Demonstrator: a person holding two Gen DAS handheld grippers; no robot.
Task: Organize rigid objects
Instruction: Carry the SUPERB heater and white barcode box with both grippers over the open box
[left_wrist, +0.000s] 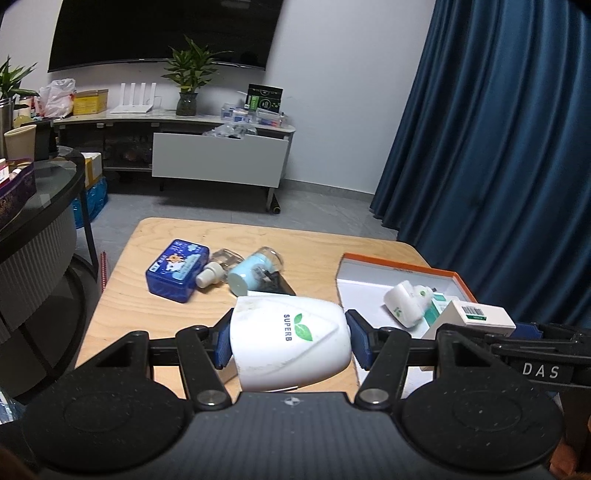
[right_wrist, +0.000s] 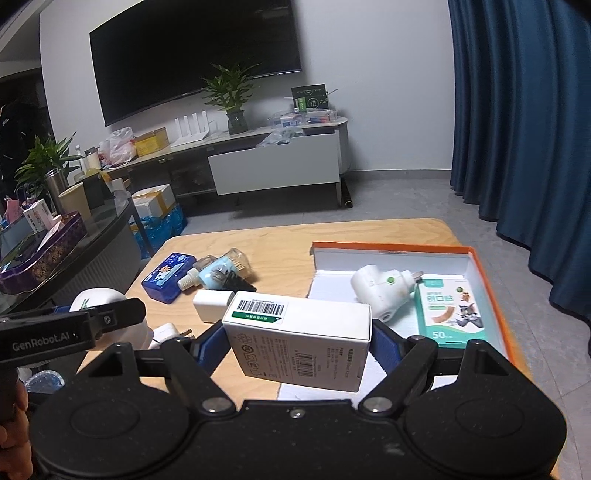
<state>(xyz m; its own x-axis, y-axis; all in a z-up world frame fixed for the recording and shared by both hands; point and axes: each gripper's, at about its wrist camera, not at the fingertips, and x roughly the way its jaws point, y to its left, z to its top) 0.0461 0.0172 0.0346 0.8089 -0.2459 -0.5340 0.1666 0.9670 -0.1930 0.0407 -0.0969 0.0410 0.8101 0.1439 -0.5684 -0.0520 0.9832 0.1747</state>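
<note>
both loads are hanging just near and left of the orange-rimmed tray (right_wrist: 480, 258), so the coming move turns on that rightward, farther offset. the right gripper (right_wrist: 301, 341) is pinching a white carton (right_wrist: 299, 343) across its long axis, already overlapping the tray's near left corner. the left gripper (left_wrist: 290, 341) is clamping a white plug-in device (left_wrist: 290, 339) over the wooden table (left_wrist: 129, 295), farther from the tray.

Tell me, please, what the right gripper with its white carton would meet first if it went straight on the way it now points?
Probably the floor of the orange-rimmed box. The right gripper, shut on the white carton, points down toward it, with the white plug-in device lying slightly right of that line. Depth is hard to judge here.
</note>
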